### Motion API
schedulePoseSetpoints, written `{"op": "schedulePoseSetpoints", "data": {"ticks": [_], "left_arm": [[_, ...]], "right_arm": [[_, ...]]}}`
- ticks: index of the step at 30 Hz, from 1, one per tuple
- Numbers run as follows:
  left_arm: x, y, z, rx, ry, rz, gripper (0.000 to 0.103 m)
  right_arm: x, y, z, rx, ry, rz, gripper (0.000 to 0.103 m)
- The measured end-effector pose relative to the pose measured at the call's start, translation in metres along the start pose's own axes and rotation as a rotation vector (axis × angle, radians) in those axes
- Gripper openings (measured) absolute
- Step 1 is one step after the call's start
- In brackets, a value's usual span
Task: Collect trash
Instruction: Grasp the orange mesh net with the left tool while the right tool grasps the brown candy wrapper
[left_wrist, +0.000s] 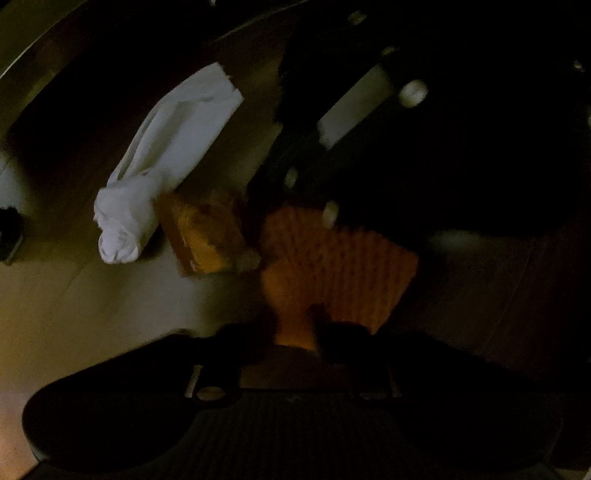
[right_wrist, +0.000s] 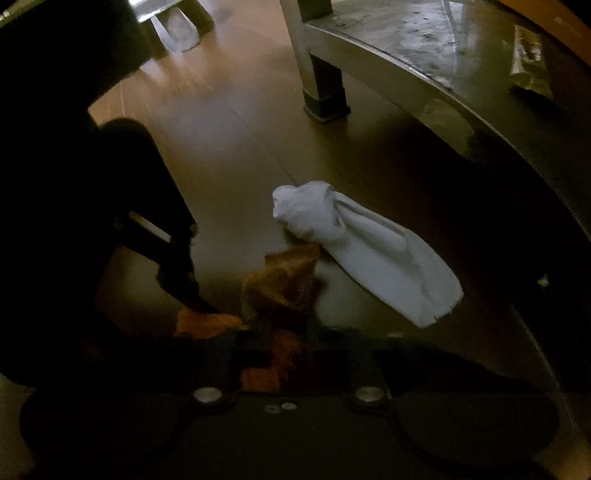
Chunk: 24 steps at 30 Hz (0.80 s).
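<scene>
Both claws were pressed together around the orange wrapper (right_wrist: 280, 280), just beside the white crumpled napkin (right_wrist: 369, 251): the left gripper (left_wrist: 295, 332) pinching nothing visible, the right gripper (right_wrist: 280, 332) seemingly pinching it. Pickup was under way; lifting clear came next.

A dim wooden floor (right_wrist: 229, 140) with a faint sheen fills both views. On it stands a metal table leg (right_wrist: 321, 85) with a dark foot, carrying a low, scuffed metal shelf (right_wrist: 424, 55). At the far left, another pale leg or base (right_wrist: 177, 26) shows, too blurred to say which.
</scene>
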<state>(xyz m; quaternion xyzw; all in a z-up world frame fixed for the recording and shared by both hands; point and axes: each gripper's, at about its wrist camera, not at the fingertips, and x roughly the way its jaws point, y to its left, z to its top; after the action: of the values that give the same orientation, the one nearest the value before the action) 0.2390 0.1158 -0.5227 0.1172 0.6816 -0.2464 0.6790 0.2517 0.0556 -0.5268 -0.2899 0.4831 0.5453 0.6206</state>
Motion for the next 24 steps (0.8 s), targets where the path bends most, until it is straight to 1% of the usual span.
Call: {"op": "schedulePoseSetpoints", "data": {"ticks": [3,5,7,8,9,10,11,13,16,18,21,22,23,24], "left_arm": [[-0.008,0.001,-0.002,0.011,0.012,-0.001,0.011],[-0.013,0.000,-0.003,0.021,0.023,-0.001,0.010],[-0.015,0.000,0.001,0.033,0.017,0.002,0.010],[-0.018,-0.001,0.001,0.039,0.015,0.004,0.010],[-0.020,-0.002,0.000,0.047,0.013,0.003,0.010],[-0.020,-0.003,-0.001,0.056,0.012,0.002,0.010],[-0.020,-0.005,-0.001,0.068,0.015,0.006,0.010],[-0.017,-0.005,-0.010,0.072,0.026,0.005,0.010],[-0.008,-0.002,-0.012,0.065,0.035,-0.009,0.010],[-0.001,0.002,-0.011,0.049,0.039,-0.020,0.010],[0.005,0.005,-0.013,0.027,0.041,-0.034,0.010],[0.007,0.005,-0.014,0.024,0.039,-0.038,0.010],[0.009,0.008,-0.014,0.023,0.037,-0.041,0.011],[0.010,0.008,-0.014,0.019,0.032,-0.045,0.011]], "right_arm": [[-0.012,-0.004,-0.006,0.041,-0.008,-0.002,0.002],[-0.022,-0.003,-0.011,0.058,-0.010,-0.023,0.002],[-0.032,-0.002,-0.014,0.092,-0.011,-0.025,0.002],[-0.038,0.002,-0.016,0.098,-0.025,-0.028,0.004],[-0.041,0.003,-0.012,0.105,-0.039,-0.021,0.008],[-0.043,0.004,-0.009,0.117,-0.046,-0.008,0.021],[-0.045,0.005,-0.008,0.124,-0.051,0.006,0.032],[-0.045,0.007,0.000,0.107,-0.065,0.005,0.036],[-0.033,0.010,0.014,0.085,-0.066,-0.001,0.037],[-0.023,0.010,0.022,0.068,-0.050,-0.006,0.038],[0.003,0.008,0.031,0.068,-0.008,0.015,0.039],[0.009,0.008,0.031,0.066,0.010,0.020,0.041],[0.015,0.008,0.031,0.066,0.027,0.034,0.047],[0.022,0.008,0.032,0.066,0.036,0.051,0.048]]}}
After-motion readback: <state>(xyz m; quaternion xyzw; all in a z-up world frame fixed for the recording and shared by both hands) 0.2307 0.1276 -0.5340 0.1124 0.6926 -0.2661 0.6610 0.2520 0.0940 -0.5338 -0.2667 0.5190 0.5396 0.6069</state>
